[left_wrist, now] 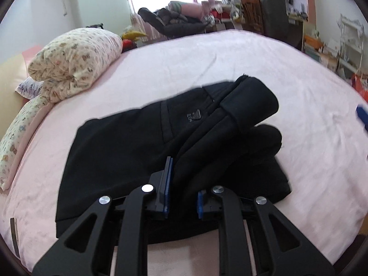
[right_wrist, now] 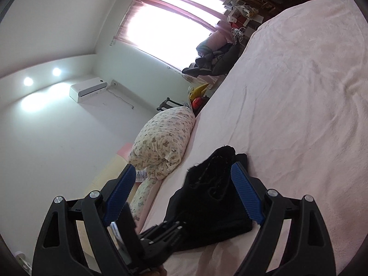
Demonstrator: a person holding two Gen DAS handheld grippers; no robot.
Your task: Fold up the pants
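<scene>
Black pants (left_wrist: 142, 151) lie folded lengthwise on the bed (left_wrist: 253, 64), leg ends toward its far side; left gripper (left_wrist: 182, 184) pinches their fabric, right gripper (right_wrist: 181, 193) gapes wide, empty

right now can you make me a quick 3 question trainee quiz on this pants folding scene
1. True or false: the black pants lie on a pink bed cover.
2. Which tool has fabric between its fingers? A) left tool B) right tool C) neither
3. Fill in: the bundled bedding at the bed's edge has a ____ print.

Key
1. True. They are dark, partly folded, and spread on the pink cover.
2. A. The left tool's blue pads sit either side of a fold of the pants; the right tool is wide open, gripping nothing.
3. Teddy bear, on a cream ground.
</scene>
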